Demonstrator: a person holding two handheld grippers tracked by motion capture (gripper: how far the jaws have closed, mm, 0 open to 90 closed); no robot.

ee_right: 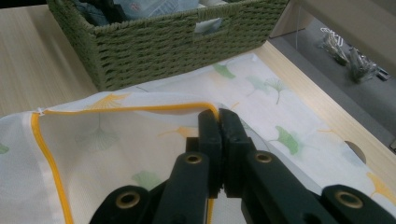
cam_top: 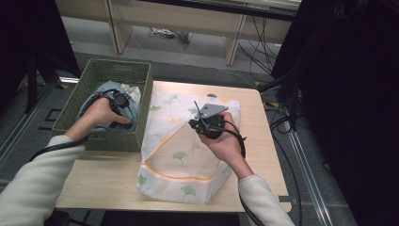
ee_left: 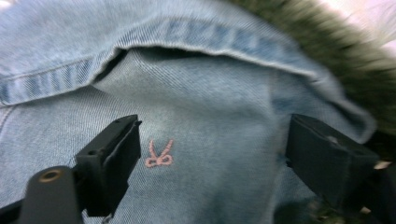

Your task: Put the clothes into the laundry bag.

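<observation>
Denim garment sits in the green woven basket at ten o'clock on the counter, and the left gripper hovers right over it, fingers spread wide with cloth between them but nothing pinched. Best move, I'd say: sink into a thick fold near that seam at twelve o'clock before closing, so the bite holds. Over at the centre, the right gripper has its fingers clamped on the yellow-trimmed mouth of the mesh laundry bag. It should lift that edge high, keeping the opening wide for the denim.
</observation>
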